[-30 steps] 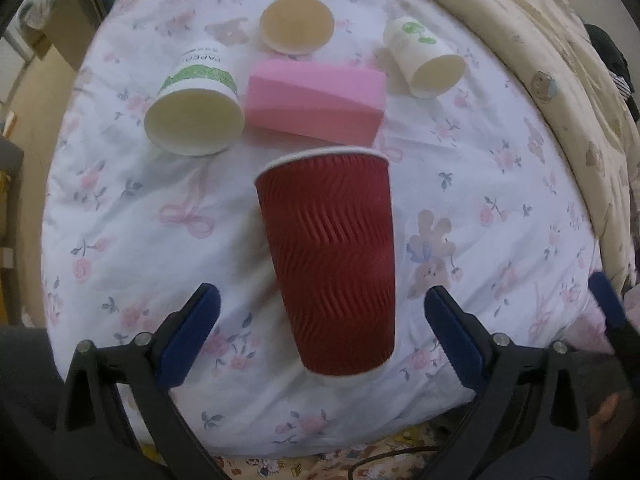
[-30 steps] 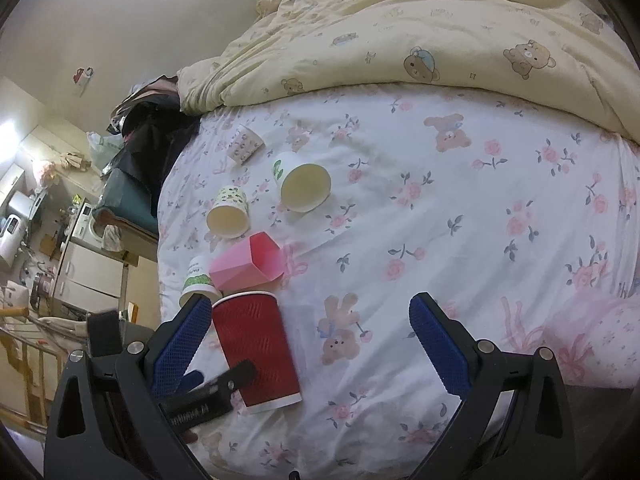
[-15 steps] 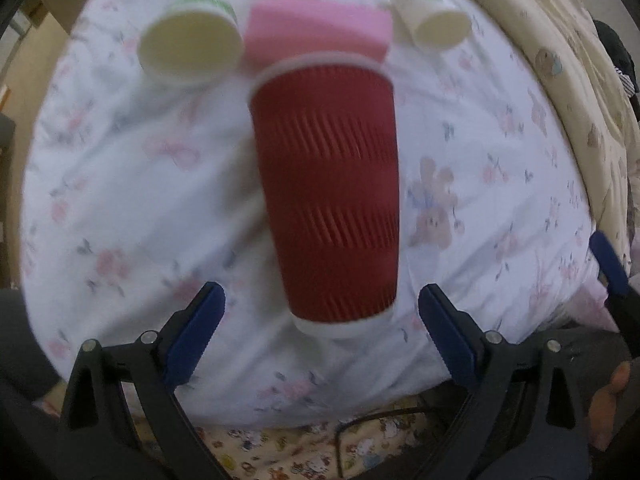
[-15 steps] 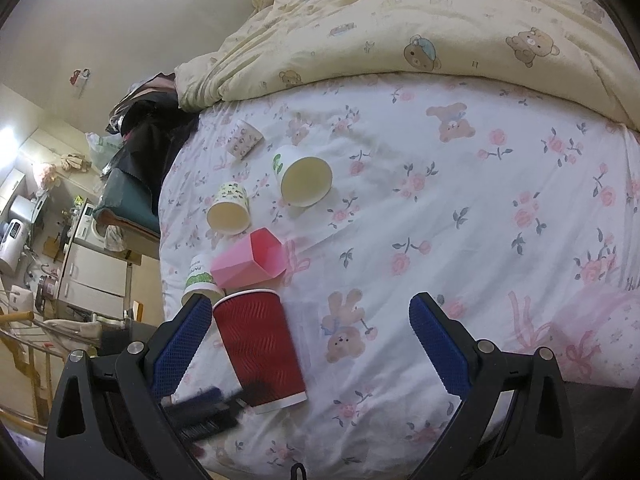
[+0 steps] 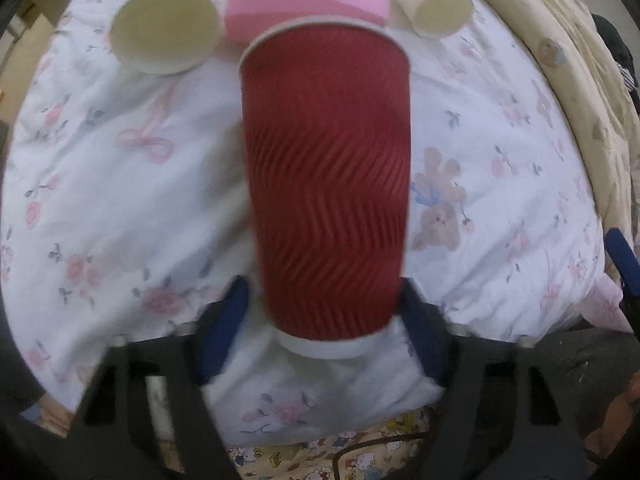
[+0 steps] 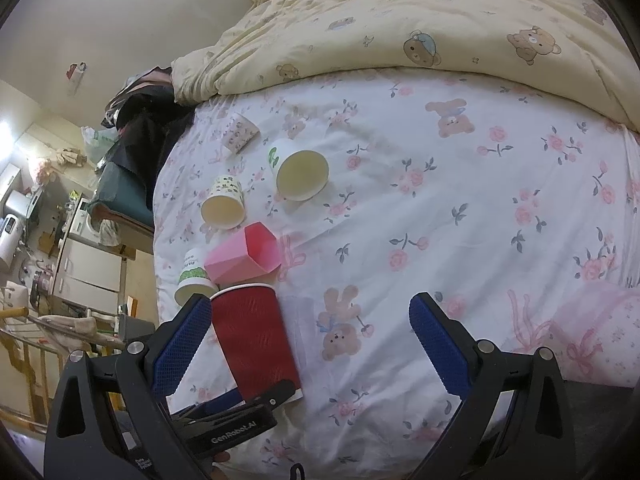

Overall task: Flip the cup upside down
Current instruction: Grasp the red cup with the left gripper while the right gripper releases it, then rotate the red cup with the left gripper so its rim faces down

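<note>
Red cup (image 5: pixel 326 184) lying on bed (image 5: pixel 100 184), base toward L gripper (image 5: pixel 324 316), long axis running straight away. L pads bracketing base, contact unclear. R gripper (image 6: pixel 310 334) hanging spread, off to side, farther.

Red wavy-ribbed cup (image 5: pixel 326 184); pink box (image 5: pixel 306 0); white floral sheet (image 5: pixel 120 208).

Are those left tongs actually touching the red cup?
Cannot tell. In the left wrist view the left tongs bracket the red cup near its base, but blur hides whether the blue pads press it.
</note>
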